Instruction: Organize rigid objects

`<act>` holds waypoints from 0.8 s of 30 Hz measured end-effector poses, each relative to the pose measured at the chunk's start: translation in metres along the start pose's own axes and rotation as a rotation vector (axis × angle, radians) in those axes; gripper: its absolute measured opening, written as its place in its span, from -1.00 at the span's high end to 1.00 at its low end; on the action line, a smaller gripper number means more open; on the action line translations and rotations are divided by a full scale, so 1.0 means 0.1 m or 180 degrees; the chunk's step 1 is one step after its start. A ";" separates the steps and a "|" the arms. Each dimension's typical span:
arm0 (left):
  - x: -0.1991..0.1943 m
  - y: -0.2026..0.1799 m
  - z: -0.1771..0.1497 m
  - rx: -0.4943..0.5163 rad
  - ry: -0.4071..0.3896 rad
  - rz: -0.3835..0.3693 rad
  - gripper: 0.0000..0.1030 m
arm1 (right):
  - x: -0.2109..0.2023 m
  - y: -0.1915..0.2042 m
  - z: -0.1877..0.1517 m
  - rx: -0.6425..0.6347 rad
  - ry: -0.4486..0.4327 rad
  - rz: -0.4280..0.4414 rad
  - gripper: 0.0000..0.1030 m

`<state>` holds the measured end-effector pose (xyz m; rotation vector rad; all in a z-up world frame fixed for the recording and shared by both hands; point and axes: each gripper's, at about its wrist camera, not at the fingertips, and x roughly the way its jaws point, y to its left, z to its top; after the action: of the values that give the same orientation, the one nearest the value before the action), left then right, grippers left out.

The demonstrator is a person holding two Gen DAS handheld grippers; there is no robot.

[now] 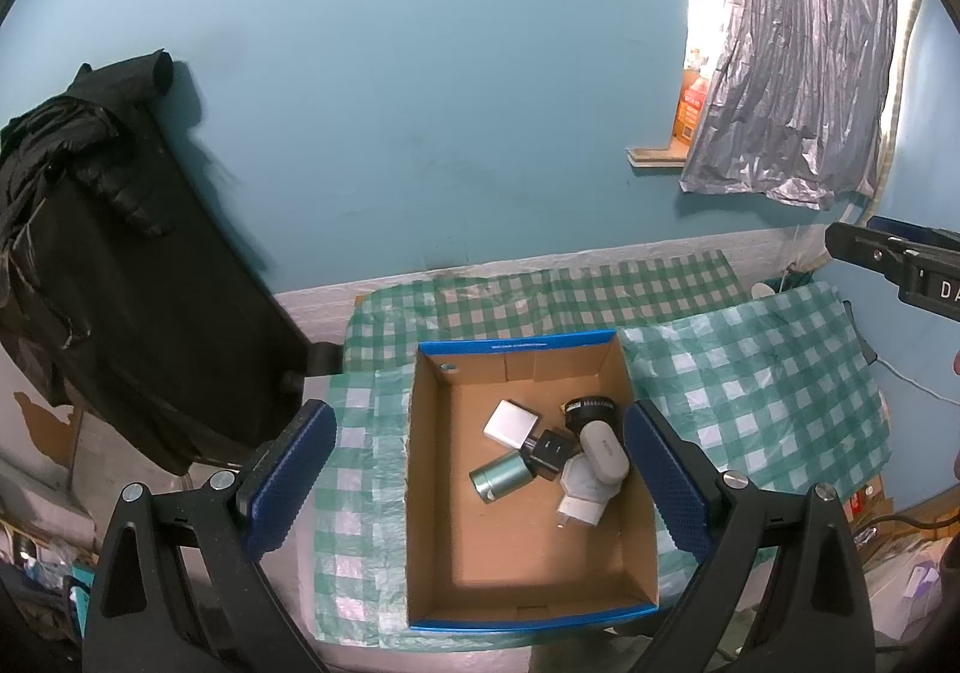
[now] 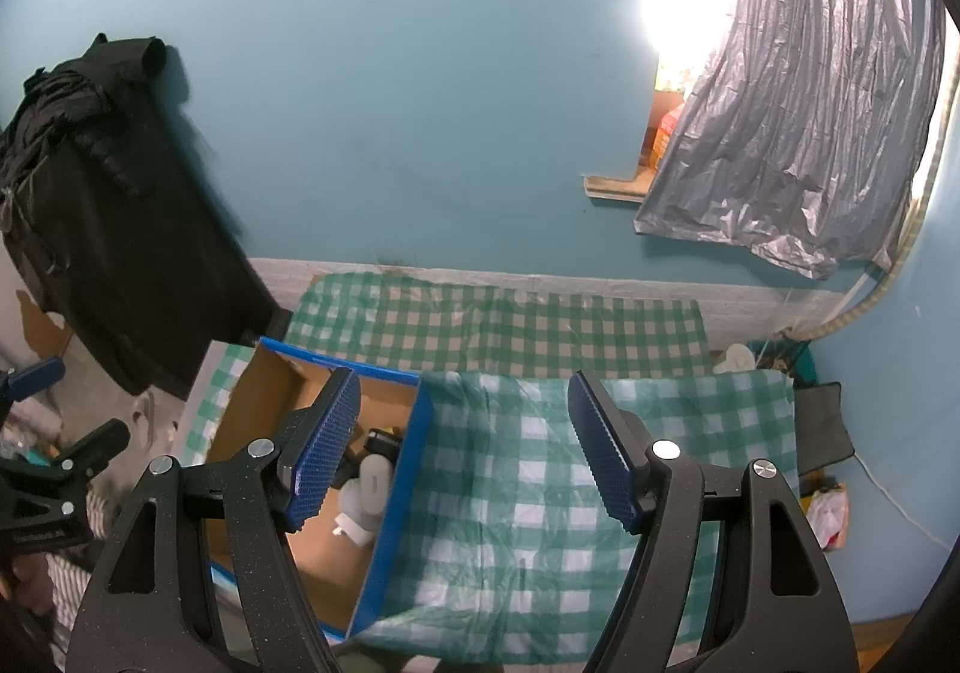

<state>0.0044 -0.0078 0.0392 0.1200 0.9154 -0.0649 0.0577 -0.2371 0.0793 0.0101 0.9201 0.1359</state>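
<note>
The left gripper (image 1: 474,484) hangs over the box (image 1: 420,493) with its two blue fingers wide apart and nothing between them, so it looks ready to reach down for something, or it may have just let go; I cannot tell which. The box is the thing to look from. Inside it, near its right wall, the small hard things sit in one heap: a green can (image 1: 501,476) lying on its side, a white case (image 1: 605,452) touching a white plug (image 1: 581,510), a black cube (image 1: 553,448) in the middle, a white square (image 1: 511,421) behind the can, and a black round thing (image 1: 591,409) furthest back. They seem to be piled there because the job is to gather them in one place. The rest of the box floor is bare card. The right gripper (image 2: 465,451) is to the right of the box, over the cloth (image 2: 540,469), also wide apart and holding nothing, so I think it is waiting its turn. The green and white check cloth lies under the box and all around it, a bit wrinkled. Behind the box is a blue wall (image 1: 420,102). Left of the box hang black clothes (image 1: 108,253). Far right of the box a shiny grey sheet (image 1: 792,72) hangs by a bright window
</note>
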 end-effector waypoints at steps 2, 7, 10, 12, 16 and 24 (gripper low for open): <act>0.00 0.00 0.00 0.0001 0.0005 0.0003 -0.90 | 0.00 0.00 -0.02 0.0006 0.0009 -0.0001 -0.39; 0.00 0.00 0.00 0.0002 0.0005 0.0005 -0.90 | 0.00 -0.01 -0.02 0.0006 0.0013 -0.0001 -0.39; -0.01 -0.01 -0.01 0.0001 0.0009 0.0011 -0.90 | 0.00 -0.01 -0.02 0.0004 0.0013 -0.0002 -0.39; -0.01 -0.01 -0.02 -0.0005 0.0013 0.0002 -0.90 | 0.00 0.00 -0.02 0.0007 0.0011 -0.0002 -0.39; -0.01 -0.02 -0.02 0.0009 0.0013 0.0015 -0.90 | 0.00 0.00 -0.03 0.0005 0.0016 -0.0001 -0.39; -0.03 -0.02 -0.05 0.0014 -0.0022 0.0005 -0.90 | 0.00 0.00 -0.06 0.0005 0.0027 0.0004 -0.39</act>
<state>-0.0017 -0.0094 0.0385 0.1244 0.9084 -0.0658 0.0527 -0.2376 0.0758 0.0117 0.9285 0.1363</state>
